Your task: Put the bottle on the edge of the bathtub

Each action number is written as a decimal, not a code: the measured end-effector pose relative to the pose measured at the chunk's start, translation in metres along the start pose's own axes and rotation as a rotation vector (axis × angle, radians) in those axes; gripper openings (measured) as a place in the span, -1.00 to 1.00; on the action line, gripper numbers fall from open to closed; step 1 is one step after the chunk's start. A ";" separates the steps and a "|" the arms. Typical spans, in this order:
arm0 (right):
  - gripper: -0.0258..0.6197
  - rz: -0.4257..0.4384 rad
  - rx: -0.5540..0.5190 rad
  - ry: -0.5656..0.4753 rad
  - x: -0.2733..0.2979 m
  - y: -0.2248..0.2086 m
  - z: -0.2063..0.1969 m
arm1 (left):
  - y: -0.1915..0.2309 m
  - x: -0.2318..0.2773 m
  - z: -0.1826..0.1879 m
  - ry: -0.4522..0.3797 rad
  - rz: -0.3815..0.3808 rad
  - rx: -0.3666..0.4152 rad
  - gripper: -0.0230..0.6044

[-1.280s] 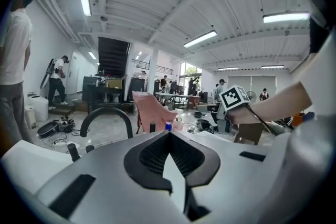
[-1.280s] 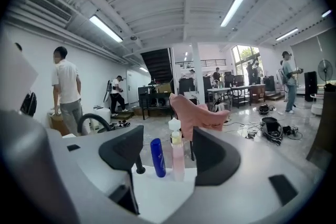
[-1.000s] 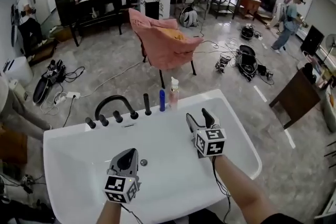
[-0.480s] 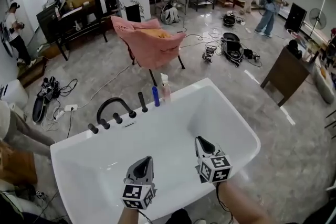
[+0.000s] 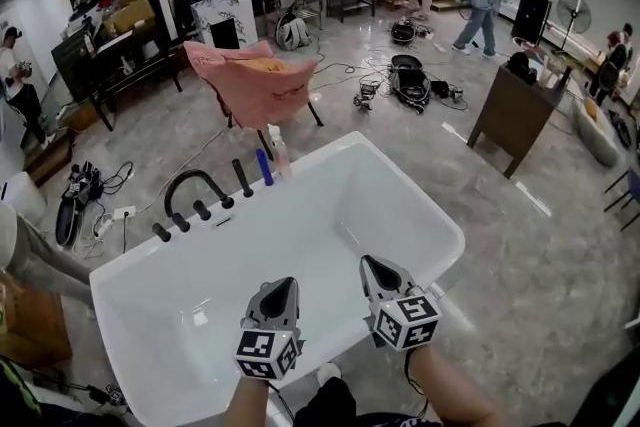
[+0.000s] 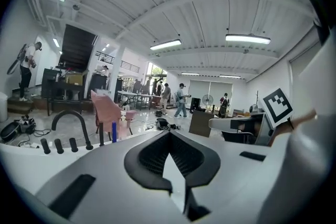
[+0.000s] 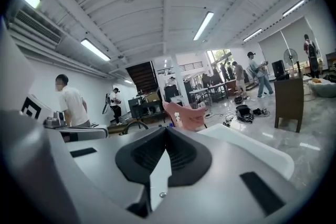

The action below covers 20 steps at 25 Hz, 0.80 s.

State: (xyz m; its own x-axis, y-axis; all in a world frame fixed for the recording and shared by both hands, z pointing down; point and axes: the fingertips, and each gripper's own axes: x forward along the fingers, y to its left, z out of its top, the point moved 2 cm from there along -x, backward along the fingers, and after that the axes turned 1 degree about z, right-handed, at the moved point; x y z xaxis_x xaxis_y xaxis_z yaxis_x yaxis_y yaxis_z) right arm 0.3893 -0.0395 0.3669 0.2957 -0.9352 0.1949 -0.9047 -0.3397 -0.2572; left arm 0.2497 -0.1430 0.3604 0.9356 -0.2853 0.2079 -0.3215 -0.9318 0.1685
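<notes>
The left gripper [image 5: 284,286] and the right gripper [image 5: 371,263] are held side by side above the near part of the bathtub [image 5: 405,185]. Each grey body ends in matte black, ribbed, wedge-shaped fingers, and in the gripper views both pairs are seen pressed together with nothing between them. Beyond the fingertips lies the smooth, glossy white basin. On its far rim, ahead and left of the fingers, a black arched faucet [image 5: 190,183] with stubby knobs is mounted. To its right a slim blue bottle [image 5: 263,167] stands upright, with the pale pump bottle [image 5: 278,153] just beside it. A chair [image 5: 250,80] draped in pink cloth is seen behind them. The tub's whole rounded-rectangle outline is given only by the head view. The ceiling strip lights [image 6: 248,38] are shown only by the gripper views.
</notes>
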 end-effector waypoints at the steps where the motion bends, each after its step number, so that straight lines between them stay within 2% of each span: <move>1: -0.87 -0.006 0.005 0.001 -0.018 0.000 -0.002 | -0.013 -0.008 -0.002 0.001 -0.006 0.001 -0.88; 9: -0.87 -0.039 0.001 0.016 -0.149 0.003 -0.005 | -0.097 -0.082 -0.006 0.021 -0.028 -0.003 -0.88; 14: -0.87 -0.073 -0.029 -0.021 -0.221 0.005 -0.004 | -0.140 -0.127 -0.010 -0.002 -0.044 0.013 -0.88; 20: -0.87 -0.062 -0.058 -0.054 -0.289 0.011 0.007 | -0.193 -0.169 -0.009 -0.025 -0.048 0.026 -0.88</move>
